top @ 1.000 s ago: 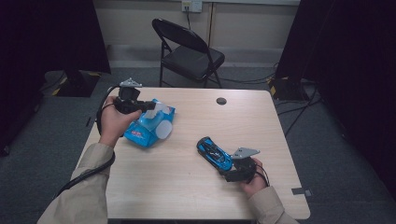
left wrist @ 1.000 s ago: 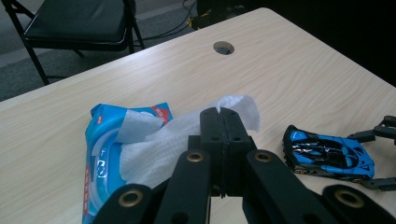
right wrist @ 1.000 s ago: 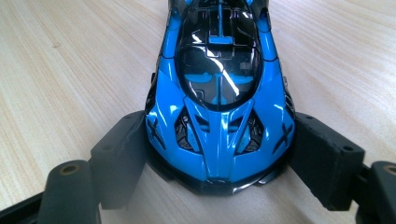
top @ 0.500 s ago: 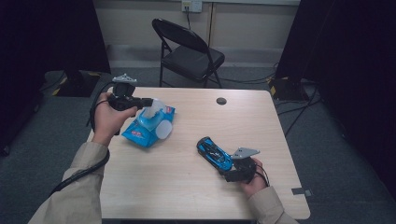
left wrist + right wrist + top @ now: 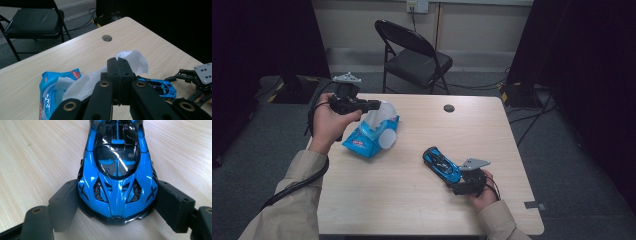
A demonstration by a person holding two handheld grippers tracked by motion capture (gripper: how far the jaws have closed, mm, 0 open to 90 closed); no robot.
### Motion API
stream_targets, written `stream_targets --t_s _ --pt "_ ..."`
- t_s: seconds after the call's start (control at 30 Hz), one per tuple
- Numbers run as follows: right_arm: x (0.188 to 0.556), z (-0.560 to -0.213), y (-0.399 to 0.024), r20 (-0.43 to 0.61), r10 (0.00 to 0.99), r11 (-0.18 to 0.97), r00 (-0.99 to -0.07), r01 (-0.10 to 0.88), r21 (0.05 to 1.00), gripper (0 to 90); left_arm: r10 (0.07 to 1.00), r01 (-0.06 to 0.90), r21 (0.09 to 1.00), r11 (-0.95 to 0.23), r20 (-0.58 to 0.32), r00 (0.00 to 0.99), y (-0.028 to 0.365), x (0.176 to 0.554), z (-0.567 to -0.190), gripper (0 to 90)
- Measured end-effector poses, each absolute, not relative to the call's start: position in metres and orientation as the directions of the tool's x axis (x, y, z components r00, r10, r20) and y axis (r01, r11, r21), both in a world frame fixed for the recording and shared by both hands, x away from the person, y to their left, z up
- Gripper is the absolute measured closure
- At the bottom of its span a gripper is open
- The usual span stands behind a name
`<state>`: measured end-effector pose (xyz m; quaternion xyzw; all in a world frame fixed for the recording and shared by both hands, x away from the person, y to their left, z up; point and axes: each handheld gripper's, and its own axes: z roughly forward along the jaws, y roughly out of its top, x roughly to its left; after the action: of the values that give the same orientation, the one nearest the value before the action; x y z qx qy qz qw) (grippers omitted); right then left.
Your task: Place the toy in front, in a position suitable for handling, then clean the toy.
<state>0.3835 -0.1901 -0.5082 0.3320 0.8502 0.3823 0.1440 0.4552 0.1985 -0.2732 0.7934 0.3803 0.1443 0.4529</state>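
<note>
At the left of the high view the left gripper (image 5: 373, 105), raised above the table (image 5: 412, 210), has its jaws clenched on a white wipe (image 5: 379, 114), a crinkled sheet drawn up out of the blue wipes pack (image 5: 362, 142) lying flat beneath it. Lower right of centre, the right gripper (image 5: 456, 181) clasps one end of a glossy blue toy car (image 5: 441, 163) with dark windows, which rests on the tabletop between the pads (image 5: 66, 200).

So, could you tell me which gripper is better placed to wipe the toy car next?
Left, probably: the left gripper is shut on a wipe drawn from the blue pack, while the right gripper clamps the blue toy car steady on the table.
</note>
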Motion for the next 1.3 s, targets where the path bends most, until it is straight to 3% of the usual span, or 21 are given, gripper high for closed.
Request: stream_targets --t_s 0.27,0.77,1.03,1.3 --pt "0.383 -0.508 -0.190 0.010 0.678 0.484 -0.735 0.457 0.746 23.4 0.704 0.448 0.838 -0.310 -0.115 0.701 0.186 0.447 -0.264 90.0" --pt "0.383 -0.508 -0.190 0.010 0.680 0.483 -0.734 0.458 0.746 23.5 0.615 0.453 0.825 -0.337 -0.171 0.770 0.165 0.422 -0.299 90.0" --pt "0.383 -0.508 -0.190 0.010 0.679 0.485 -0.734 0.458 0.745 23.4 0.593 0.508 0.778 -0.370 -0.224 0.774 0.151 0.415 -0.345 90.0" --pt "0.383 -0.508 -0.190 0.010 0.679 0.484 -0.734 0.458 0.746 23.5 0.640 0.588 0.708 -0.391 -0.250 0.727 0.145 0.427 -0.406 89.9"
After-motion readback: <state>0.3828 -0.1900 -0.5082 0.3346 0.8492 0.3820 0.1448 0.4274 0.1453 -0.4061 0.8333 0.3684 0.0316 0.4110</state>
